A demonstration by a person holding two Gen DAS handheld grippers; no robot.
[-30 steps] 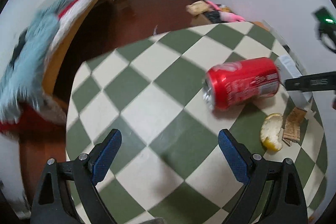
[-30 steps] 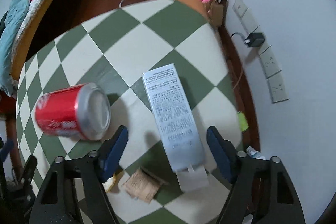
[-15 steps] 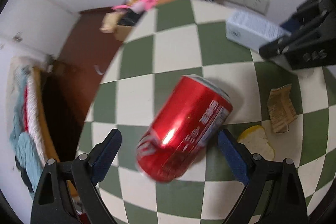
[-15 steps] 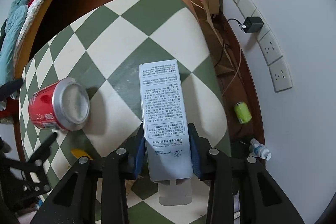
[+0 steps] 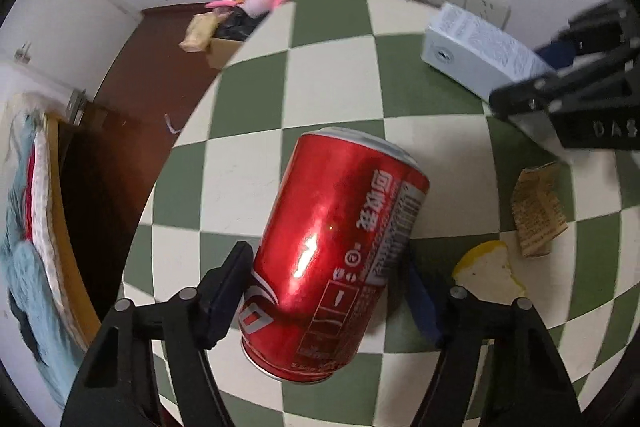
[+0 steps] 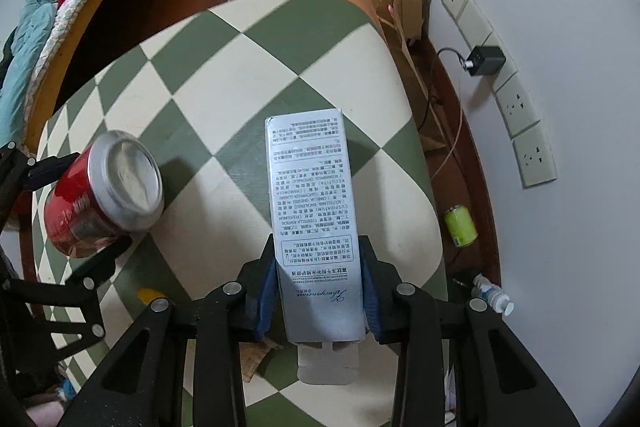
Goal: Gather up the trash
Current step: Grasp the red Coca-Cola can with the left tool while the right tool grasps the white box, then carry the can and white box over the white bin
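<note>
The left gripper [image 5: 328,291] is clamped on the red can [image 5: 336,251], which tilts toward one o'clock above the checkered table [image 5: 328,83]. The right gripper [image 6: 318,287] squeezes the silver carton [image 6: 312,203], pointing to twelve. A peel [image 5: 490,275] lies at three o'clock of the can.

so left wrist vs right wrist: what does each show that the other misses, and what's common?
Left wrist only: yellow peel in full, and the can's printed side.
Right wrist only: green can and small bottle on the floor by the wall, and the carton's open flap.
Both: red can between the left gripper fingers, silver carton clamped in the right gripper, checkered table, brown paper scrap.
</note>
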